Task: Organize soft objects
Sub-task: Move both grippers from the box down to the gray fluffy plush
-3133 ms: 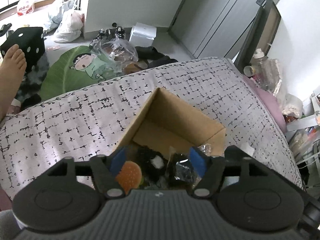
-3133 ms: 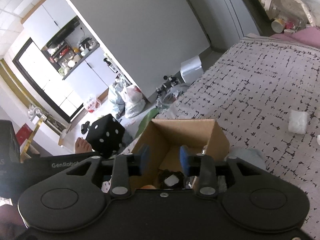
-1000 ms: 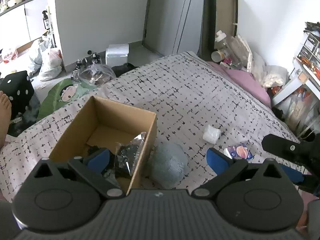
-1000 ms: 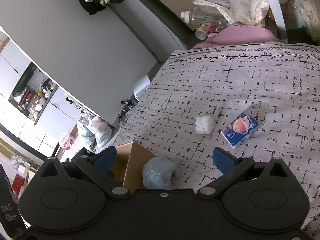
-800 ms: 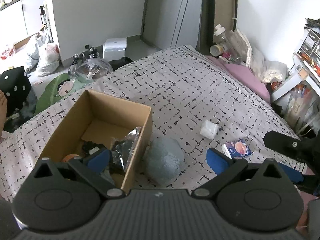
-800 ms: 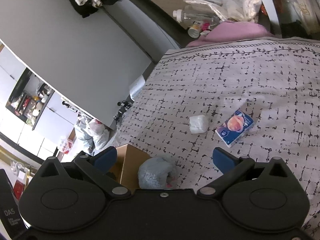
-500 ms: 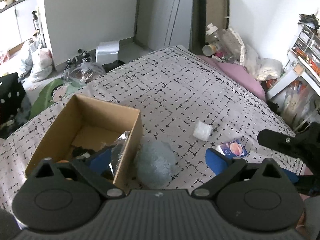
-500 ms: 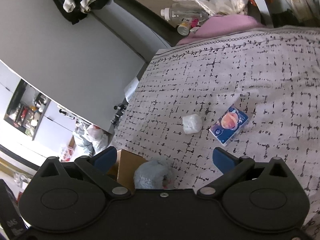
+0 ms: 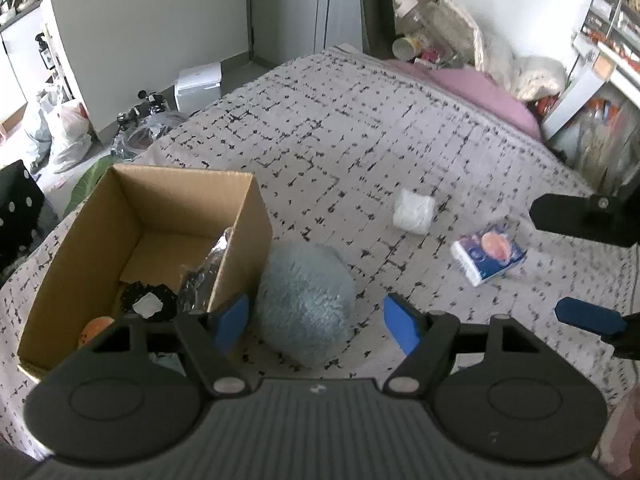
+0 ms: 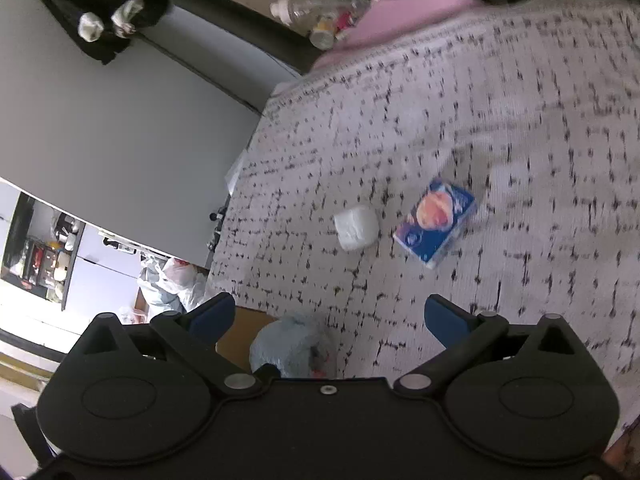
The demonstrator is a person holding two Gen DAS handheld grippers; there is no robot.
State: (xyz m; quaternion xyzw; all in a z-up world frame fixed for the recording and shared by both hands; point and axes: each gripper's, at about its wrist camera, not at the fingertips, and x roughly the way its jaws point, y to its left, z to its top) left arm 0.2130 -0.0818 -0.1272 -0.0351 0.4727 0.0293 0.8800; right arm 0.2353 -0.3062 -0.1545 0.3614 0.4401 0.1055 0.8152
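Left wrist view gives you the fuller picture: your left gripper hangs over the fluffy grey-blue ball, which lies on the patterned bedspread touching the outer wall of the cardboard box. The blue pads stand on either side of the ball without pressing it, and the jaws are closing with the ball between them. Only this view looks into the box, where you can see a crinkled clear wrapper leaning on the near wall, a black item with a white patch, and an orange round thing in the near corner. It also catches your right gripper from the side at the right edge, its fingers spread wide with nothing between them.

The right wrist view confirms that: your right gripper is wide apart and empty. From here the box is just a sliver of brown edge and the ball is half hidden behind the gripper body, showing a small pinkish patch the other view does not. This view sees the bedspread beyond, though blurred.

Both views show the small white wrapped bundle and, just beside it, the blue tissue packet, both lying loose on the bedspread well apart from the box.
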